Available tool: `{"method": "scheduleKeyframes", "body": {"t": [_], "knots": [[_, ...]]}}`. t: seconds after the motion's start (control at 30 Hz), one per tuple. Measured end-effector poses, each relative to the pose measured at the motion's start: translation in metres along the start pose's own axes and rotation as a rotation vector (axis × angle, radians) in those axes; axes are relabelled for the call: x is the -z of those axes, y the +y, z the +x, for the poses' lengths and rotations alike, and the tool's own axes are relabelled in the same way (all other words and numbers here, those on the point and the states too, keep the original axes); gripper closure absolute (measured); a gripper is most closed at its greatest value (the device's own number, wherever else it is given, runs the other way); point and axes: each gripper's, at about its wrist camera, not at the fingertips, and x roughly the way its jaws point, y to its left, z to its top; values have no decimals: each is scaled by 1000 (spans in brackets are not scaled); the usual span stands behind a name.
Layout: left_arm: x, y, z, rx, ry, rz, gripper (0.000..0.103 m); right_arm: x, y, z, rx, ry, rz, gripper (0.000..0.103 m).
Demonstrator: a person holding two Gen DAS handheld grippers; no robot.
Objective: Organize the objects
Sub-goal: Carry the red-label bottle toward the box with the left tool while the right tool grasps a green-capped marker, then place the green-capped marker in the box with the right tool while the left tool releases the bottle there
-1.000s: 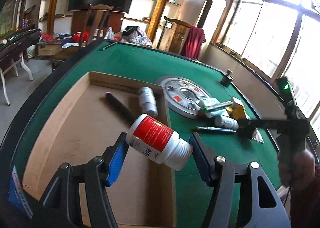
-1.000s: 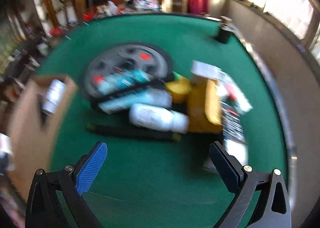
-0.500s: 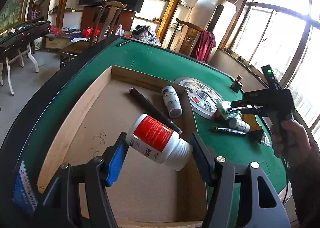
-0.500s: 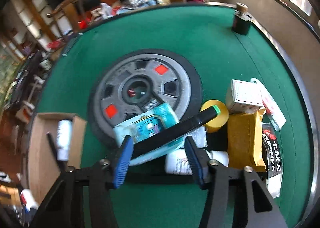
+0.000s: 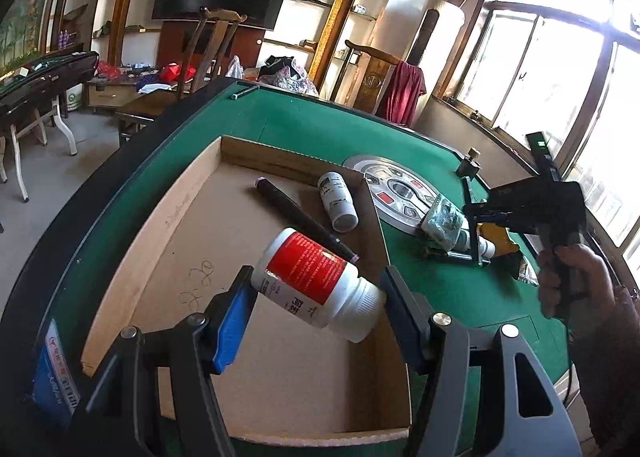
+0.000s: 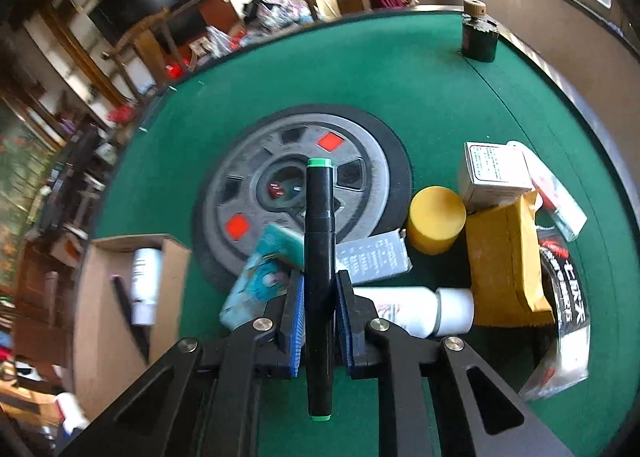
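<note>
The left gripper (image 5: 316,309) clamps a white pill bottle (image 5: 318,284) end to end, tilted cap-down over the cardboard tray (image 5: 176,217) — apparently poised to drop it beside the grey bottle (image 5: 338,201) and dark pen (image 5: 304,225) already inside. Farther right, over the pile on the green felt table (image 6: 400,85), the right gripper (image 6: 319,321) is clenched on a green-capped black marker (image 6: 319,257) — aligned with its fingers, pointing forward, level above the clutter.

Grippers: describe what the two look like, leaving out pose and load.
Both are alike. The left gripper has black angular finger arms with silver rivets and triangular cut-outs; one blue ribbed pad shows. The right gripper has the same black arms, rivets and blue pads. From the left wrist view its black body carries a green light, and a bare hand grips its handle.
</note>
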Motion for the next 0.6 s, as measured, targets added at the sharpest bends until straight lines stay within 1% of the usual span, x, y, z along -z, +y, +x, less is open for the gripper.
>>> {"method": "scheduleKeyframes", "body": {"t": [0.1, 0.17, 0.27, 0.4, 0.43, 0.53, 0.6], "knots": [[-2, 2, -6, -24, -15, 2, 41, 6, 7, -18, -51, -42, -35, 87], [-5, 3, -9, -44, -22, 10, 41, 13, 19, -32, -91, -64, -76, 87], [-12, 6, -9, -95, -25, 44, 41, 18, 39, -42, -155, -57, -131, 87], [-32, 12, 5, -140, 0, 107, 41, 32, 79, -33, -243, 4, -218, 87], [-38, 13, 10, -149, 9, 130, 41, 37, 94, -24, -275, 37, -242, 86], [-54, 17, 30, -164, 40, 207, 41, 51, 130, -1, -336, 108, -287, 86], [-63, 22, 44, -158, 63, 227, 41, 56, 148, 17, -359, 144, -307, 86]]}}
